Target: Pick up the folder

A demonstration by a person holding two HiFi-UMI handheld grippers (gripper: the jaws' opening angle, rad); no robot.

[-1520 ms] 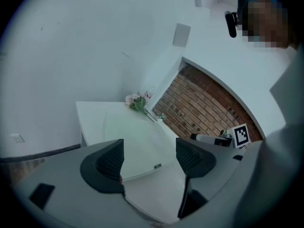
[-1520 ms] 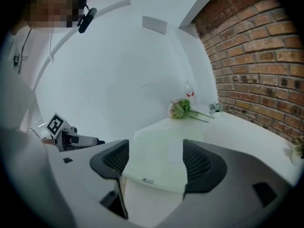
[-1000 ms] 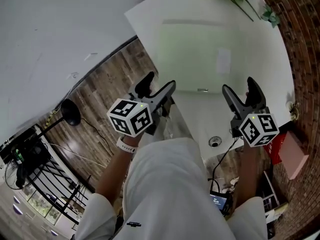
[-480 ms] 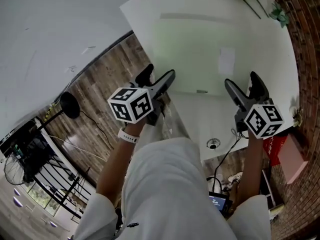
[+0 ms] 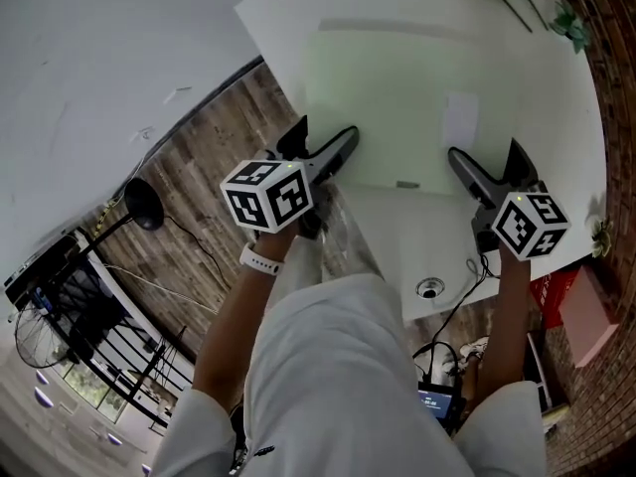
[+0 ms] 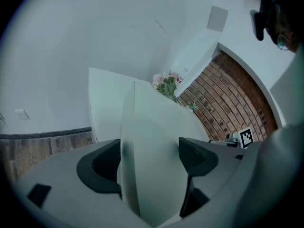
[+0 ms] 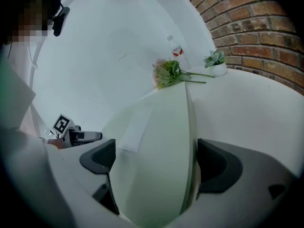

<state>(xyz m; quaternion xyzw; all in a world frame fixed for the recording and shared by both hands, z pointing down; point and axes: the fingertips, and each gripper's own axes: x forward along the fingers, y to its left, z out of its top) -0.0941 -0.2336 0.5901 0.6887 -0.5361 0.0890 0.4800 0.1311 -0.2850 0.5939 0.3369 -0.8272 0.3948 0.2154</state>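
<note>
Jaws of the left gripper [image 6: 149,151] stand spread, and the pale green folder [image 6: 152,127] passes edge-on through the gap between them. The right gripper [image 7: 154,158] shows the same: its two dark pads are apart and the folder [image 7: 156,141] fills the space between. From the head view, the left gripper [image 5: 323,139] and the right gripper [image 5: 489,157] are at the near edge of the folder [image 5: 397,97], one at each side, both pointing away from the person. Both forearms reach forward, and a white watch band [image 5: 260,261] sits on the left wrist.

The folder lies flat on a white table [image 5: 278,28] and carries a small pale label [image 5: 460,119]. At the far end of the table there are flowers [image 7: 168,72], a small potted plant [image 7: 217,65] and a bottle [image 7: 176,49]. A brick wall [image 7: 247,23] runs along the right side of the table, and a wooden floor [image 5: 199,187] is on the left.

Compared with half a second ago, both grippers are further forward: before, their tips were just short of the folder's near edge; now they reach over it
</note>
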